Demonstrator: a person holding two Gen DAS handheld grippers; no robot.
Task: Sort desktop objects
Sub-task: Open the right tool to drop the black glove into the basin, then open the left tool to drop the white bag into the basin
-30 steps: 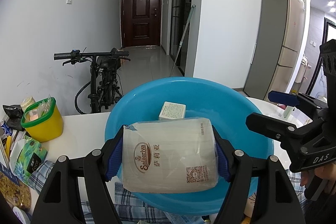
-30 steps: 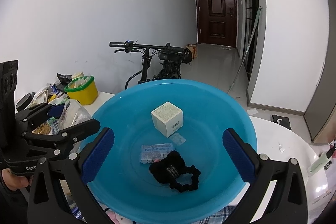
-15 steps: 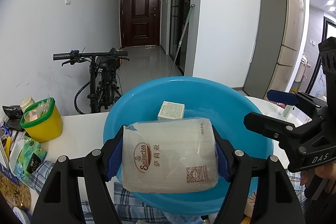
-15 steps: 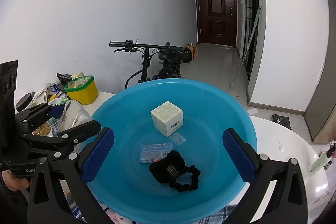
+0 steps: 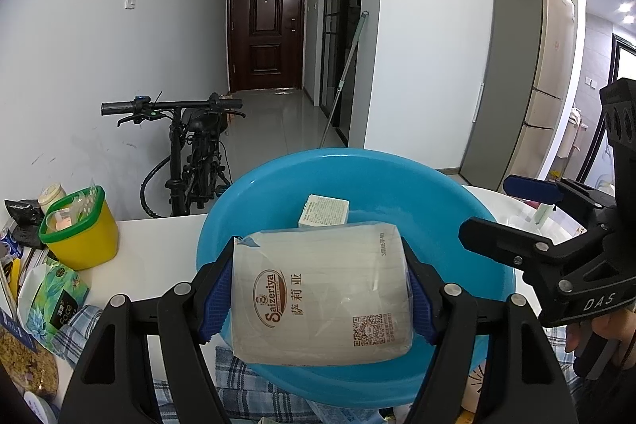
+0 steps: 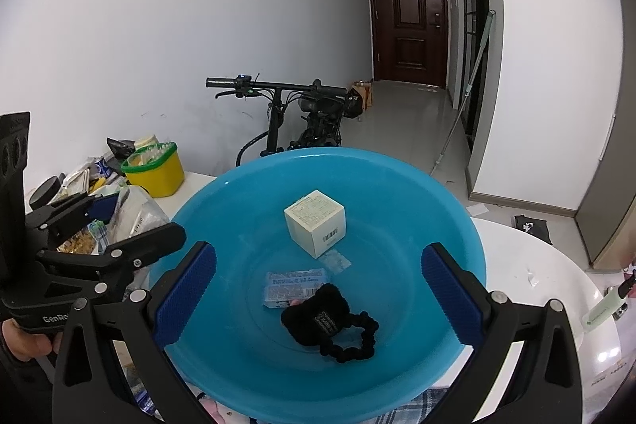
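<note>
Both rigs match: matte black plastic frames, angular triangulated arms, silver round screw heads at the pivots. Left claw (image 5: 321,299): blue ribbed pads (image 5: 216,295) on the inner finger faces; seen from the right wrist view, white "GenRo…" lettering on its body, rest cut off. Right claw (image 6: 318,295): same blue textured pads (image 6: 186,295); "DAS" in white on its side in the left wrist view. Bare skin, fingers only, visible on each handle at frame edges.

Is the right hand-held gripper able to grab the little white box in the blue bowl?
Probably yes. The right hand-held gripper is open and empty, and the white box stands uncovered in the blue bowl, straight ahead, with nothing in between.
</note>
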